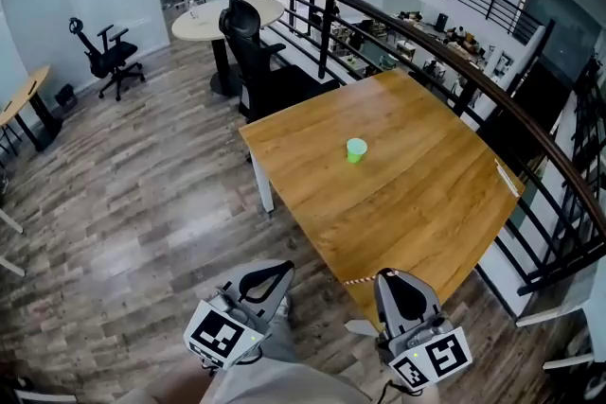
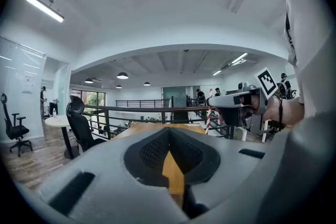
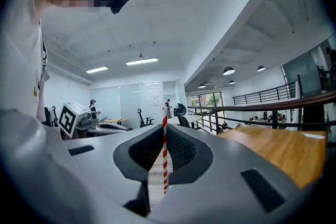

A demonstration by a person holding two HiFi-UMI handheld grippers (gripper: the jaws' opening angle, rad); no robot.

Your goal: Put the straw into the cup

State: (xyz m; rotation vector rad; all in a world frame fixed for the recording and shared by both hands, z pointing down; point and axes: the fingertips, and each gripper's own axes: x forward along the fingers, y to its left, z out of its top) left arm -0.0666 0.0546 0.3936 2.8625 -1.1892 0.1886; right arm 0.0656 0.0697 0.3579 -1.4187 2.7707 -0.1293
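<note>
The straw [image 3: 165,165] was clenched crosswise in the right gripper [image 3: 164,134] fingers, at the near edge of the surface [image 1: 426,194]. The cup [image 1: 356,149] stood mid-surface, at 12 o'clock, well apart. The left gripper [image 2: 169,136] fingers were closed, holding nothing.

In the head view the straw [image 1: 360,280] shows only as a thin stub beside the right hand-held gripper [image 1: 388,275], whose body covers the near corner of the bench [image 1: 407,194], and the cup [image 1: 356,149] interior is too small to resolve.
</note>
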